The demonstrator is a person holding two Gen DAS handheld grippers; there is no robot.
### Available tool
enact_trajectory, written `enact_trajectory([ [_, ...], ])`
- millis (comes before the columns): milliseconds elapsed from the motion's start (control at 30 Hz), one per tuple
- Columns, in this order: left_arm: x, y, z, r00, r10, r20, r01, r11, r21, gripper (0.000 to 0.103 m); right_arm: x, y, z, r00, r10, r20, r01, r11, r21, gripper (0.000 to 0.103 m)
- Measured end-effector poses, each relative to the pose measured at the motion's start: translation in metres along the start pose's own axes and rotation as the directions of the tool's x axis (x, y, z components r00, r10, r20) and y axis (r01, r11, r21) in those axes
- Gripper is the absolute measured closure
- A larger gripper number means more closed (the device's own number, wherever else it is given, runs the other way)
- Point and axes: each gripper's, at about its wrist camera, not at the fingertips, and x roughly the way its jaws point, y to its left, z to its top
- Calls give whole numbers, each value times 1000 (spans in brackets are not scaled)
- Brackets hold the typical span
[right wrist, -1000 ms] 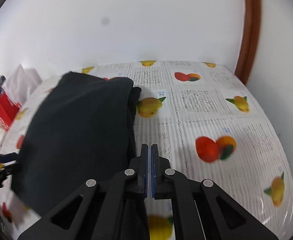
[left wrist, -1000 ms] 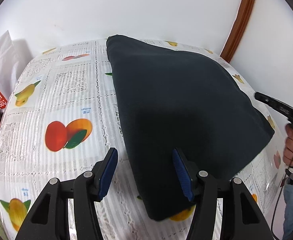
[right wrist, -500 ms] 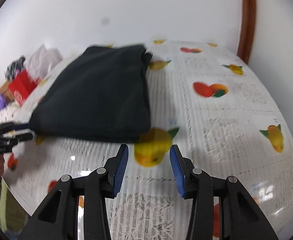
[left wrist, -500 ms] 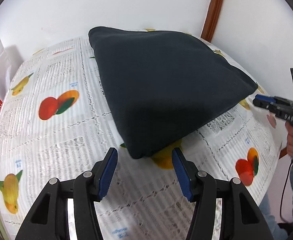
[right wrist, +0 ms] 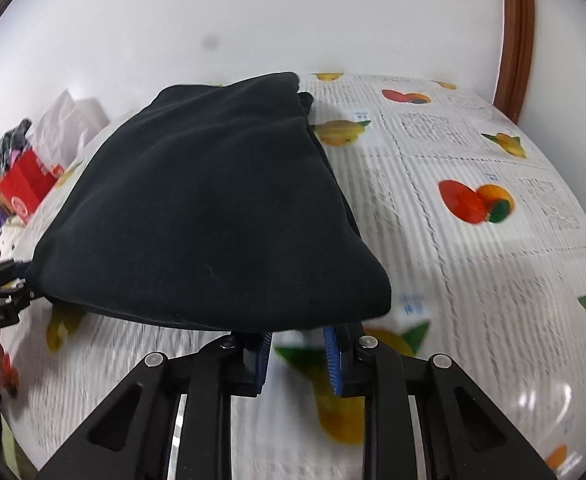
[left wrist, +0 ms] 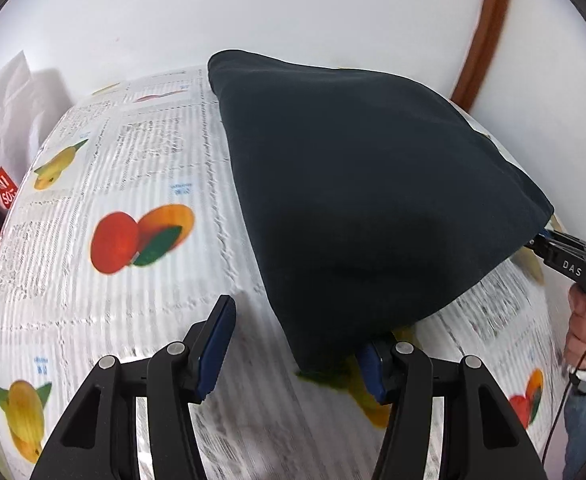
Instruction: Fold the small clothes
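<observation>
Garment: a folded black garment [left wrist: 365,184] lay on the desk [left wrist: 141,168], which was covered in a fruit-print cloth, against a white wall.
Long axis: in the left wrist view it ran from a far corner by the wall down toward the near corners at the hand-held grippers; its far end was narrower in both views, its near edge wider.
Near edge: it sat raised off the cloth in the right wrist view, with a shadow beneath.
Left hand-held gripper [left wrist: 293,344]: jaws spread wide; the near corner of the garment hung over the right-side finger, with the other finger clear of it on the cloth. It held nothing.
Right hand-held gripper [right wrist: 297,354]: jaws partly apart, just under the near edge of the garment; whether the pads touched fabric could not be told.
Left wrist view only: the right hand-held gripper's tip at the garment's right corner, the hand on its handle, and a brown door frame [left wrist: 485,28].
Right wrist view only: stacked layers along the garment's right side, and a red box [right wrist: 27,188] among clutter to the left.
</observation>
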Motion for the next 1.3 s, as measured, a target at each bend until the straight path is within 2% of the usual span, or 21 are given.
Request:
enact_trajectory([
  [67, 2, 2, 2, 1000, 7, -7, -7, 1000, -9, 49, 0, -1, 3, 1000, 13, -7, -13, 1000, -2, 80],
  [200, -10, 5, -4, 998, -58, -21, 58, 998, -1, 50, -26, -17, -4, 999, 9, 40, -9, 1000, -3, 80],
  [267, -23, 4, -7, 991, -132, 6, 132, 991, -11, 50, -40, -28, -5, 997, -12, 73, 11, 1000, 19, 79],
  [400, -42, 0, -1, 981, -179, 68, 181, 983, -26, 50, -57, -40, 10, 991, 1, 135, -12, 997, 82, 79],
  [467, -45, -4, 6, 984, -155, 85, 158, 987, -24, 50, -55, -34, 19, 988, -5, 154, -8, 996, 84, 79],
  [533, -40, -6, 12, 992, -87, 87, 90, 996, -25, 50, -46, -28, 24, 988, -10, 153, -2, 997, 83, 79],
  [667, -13, -3, 21, 1000, 3, 26, -2, 999, -55, 50, -25, -32, 22, 995, -59, 80, 50, 992, 116, 79],
  [733, -3, 3, 21, 1000, 0, 6, 0, 998, -63, 49, -26, -42, 18, 996, -67, 65, 56, 985, 165, 79],
  [800, -2, 4, 19, 1000, 2, 6, -1, 998, -67, 47, -39, -46, 17, 993, -65, 98, 46, 981, 186, 79],
  [967, -2, -2, 17, 1000, 18, 5, -18, 998, -60, 48, -52, -27, 25, 988, -61, 142, 41, 990, 136, 79],
  [1133, -12, -10, 12, 1000, 21, 6, -21, 998, -56, 49, -29, -10, 15, 992, -105, 72, 99, 992, 78, 79],
  [1233, -18, -12, 9, 1000, 21, 11, -20, 998, -61, 49, -29, -25, 6, 993, -112, 23, 107, 983, 151, 79],
  [1300, -26, -16, 7, 1000, 20, 24, -18, 998, -61, 49, -40, -28, 3, 994, -104, 20, 99, 979, 177, 79],
])
